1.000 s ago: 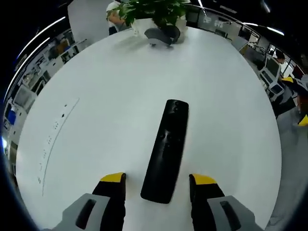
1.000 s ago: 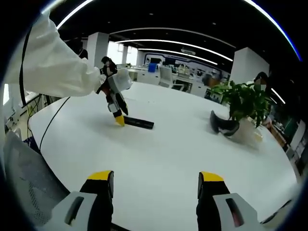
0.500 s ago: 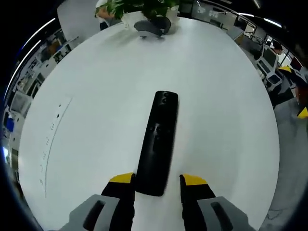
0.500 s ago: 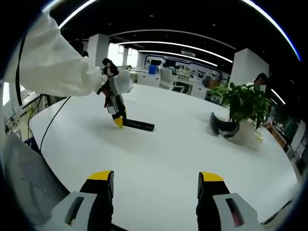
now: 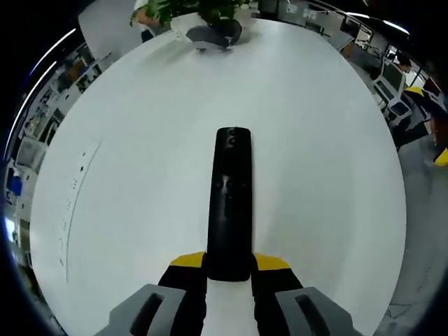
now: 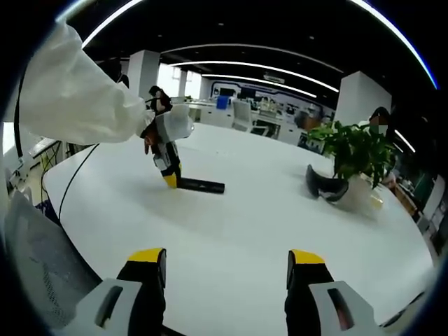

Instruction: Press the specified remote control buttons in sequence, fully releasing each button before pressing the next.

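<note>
A long black remote control (image 5: 229, 203) lies flat on a round white table (image 5: 140, 161), its button face up, running straight away from the left gripper (image 5: 228, 263). In the left gripper view the two yellow-tipped jaws are drawn in against the near end of the remote, one on each side, touching it, so the gripper is clamped on that end. The right gripper view shows the same thing from across the table: the left gripper (image 6: 168, 175) points down at the tabletop with its yellow tip at one end of the remote control (image 6: 201, 185), and a white sleeve (image 6: 77, 98) reaches in from the left above it. The right gripper (image 6: 225, 260) hangs over bare table (image 6: 231, 224) with its jaws spread wide apart and nothing between them, well away from the remote. At the far edge of the table stands a white pot (image 6: 364, 192) holding a leafy green plant (image 6: 353, 150); just beside the pot, on the table, rests a dark grey curved object (image 6: 323, 183) whose nature cannot be told. A faint printed strip (image 5: 75, 203) with small dark marks lies on the table to the left of the remote. Desks and monitors of an open office stand beyond the table.
</note>
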Action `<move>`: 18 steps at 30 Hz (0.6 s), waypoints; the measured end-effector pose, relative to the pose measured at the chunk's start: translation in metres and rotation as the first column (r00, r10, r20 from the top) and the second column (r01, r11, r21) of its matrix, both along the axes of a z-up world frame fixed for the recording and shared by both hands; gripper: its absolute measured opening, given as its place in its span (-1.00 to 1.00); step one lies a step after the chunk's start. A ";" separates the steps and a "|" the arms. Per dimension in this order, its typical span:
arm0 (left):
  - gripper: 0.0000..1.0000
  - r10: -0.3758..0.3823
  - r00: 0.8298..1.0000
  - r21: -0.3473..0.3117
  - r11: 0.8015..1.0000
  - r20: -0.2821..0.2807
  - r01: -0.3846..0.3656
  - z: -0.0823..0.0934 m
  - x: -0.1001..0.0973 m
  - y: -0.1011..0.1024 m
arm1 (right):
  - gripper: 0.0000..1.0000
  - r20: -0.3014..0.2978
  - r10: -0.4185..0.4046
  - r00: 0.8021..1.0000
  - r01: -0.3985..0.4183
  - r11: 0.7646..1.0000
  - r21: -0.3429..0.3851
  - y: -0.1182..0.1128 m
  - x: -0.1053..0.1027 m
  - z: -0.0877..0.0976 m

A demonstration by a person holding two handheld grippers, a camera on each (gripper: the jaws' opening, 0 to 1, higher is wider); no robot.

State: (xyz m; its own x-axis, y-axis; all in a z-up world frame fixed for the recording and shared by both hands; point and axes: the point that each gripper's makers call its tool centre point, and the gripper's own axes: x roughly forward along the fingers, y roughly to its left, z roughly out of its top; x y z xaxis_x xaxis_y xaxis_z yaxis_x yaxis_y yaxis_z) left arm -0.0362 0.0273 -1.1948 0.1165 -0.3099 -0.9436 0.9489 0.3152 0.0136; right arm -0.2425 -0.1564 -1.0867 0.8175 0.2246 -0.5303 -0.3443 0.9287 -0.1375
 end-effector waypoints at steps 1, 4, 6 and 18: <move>-0.54 -0.003 1.000 -0.004 1.000 0.001 0.003 0.000 -0.001 0.000 | 0.38 -0.001 0.000 1.000 0.000 1.000 -0.002 0.000 0.000 0.000; -0.54 -0.010 1.000 -0.011 1.000 0.002 0.010 -0.001 -0.004 -0.001 | 0.37 -0.004 0.008 1.000 -0.008 1.000 -0.002 0.002 0.000 -0.001; -0.54 -0.011 1.000 -0.009 1.000 0.001 0.011 -0.001 -0.006 -0.001 | 0.37 -0.003 0.013 1.000 -0.013 1.000 -0.002 0.003 -0.001 -0.001; -0.54 0.004 1.000 0.005 1.000 0.008 -0.004 -0.002 -0.028 -0.005 | 0.36 0.008 0.016 1.000 -0.016 1.000 0.007 0.003 -0.001 0.001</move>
